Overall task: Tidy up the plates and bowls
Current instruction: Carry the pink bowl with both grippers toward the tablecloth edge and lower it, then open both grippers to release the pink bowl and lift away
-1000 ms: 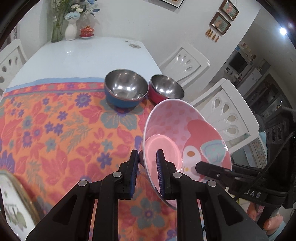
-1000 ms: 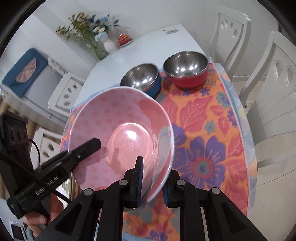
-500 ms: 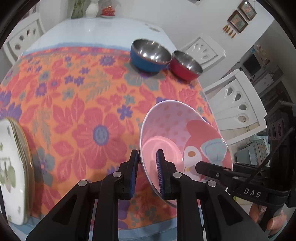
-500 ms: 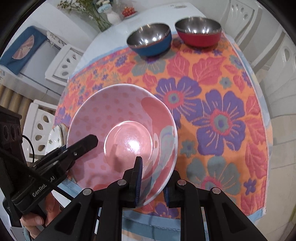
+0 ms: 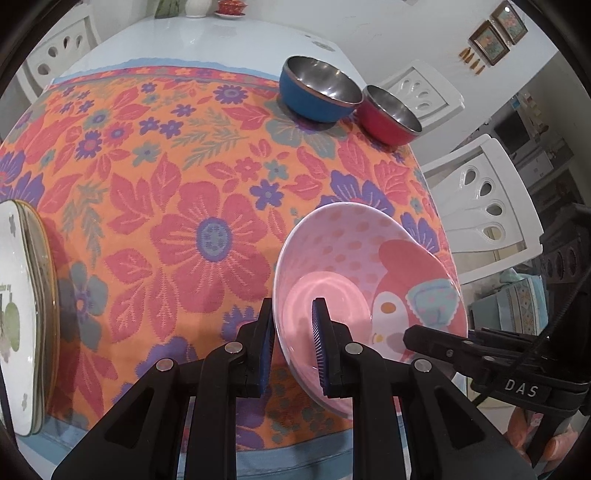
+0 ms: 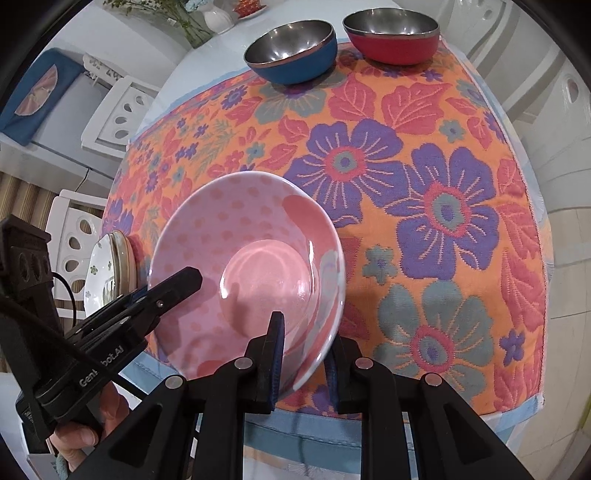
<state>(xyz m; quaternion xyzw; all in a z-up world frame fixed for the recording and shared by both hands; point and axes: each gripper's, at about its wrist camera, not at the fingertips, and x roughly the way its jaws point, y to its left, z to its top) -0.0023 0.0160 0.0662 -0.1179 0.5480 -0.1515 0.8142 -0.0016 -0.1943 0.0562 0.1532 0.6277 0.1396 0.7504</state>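
Observation:
A pink bowl [image 5: 351,258] with dots and a cartoon figure inside is held tilted over the near edge of the floral cloth [image 5: 207,236]. My left gripper [image 5: 291,343] is shut on its left rim, one pad inside and one outside. My right gripper [image 6: 304,354] is shut on the opposite rim of the bowl [image 6: 240,229]. Each gripper shows in the other's view, the right gripper [image 5: 443,347] at the lower right and the left gripper [image 6: 166,291] at the lower left. Whether the bowl's base touches the cloth I cannot tell.
A blue steel bowl [image 5: 317,94] and a red steel bowl [image 5: 388,114] stand side by side at the cloth's far edge. A stack of white plates [image 5: 22,314] lies at the left edge. White chairs [image 5: 480,206] stand around the table; a vase [image 6: 218,18] sits at its far end.
Both grippers have come down and back toward the near table edge with the pink bowl between them. The plate stack has come into view at the left. Both grips are unchanged.

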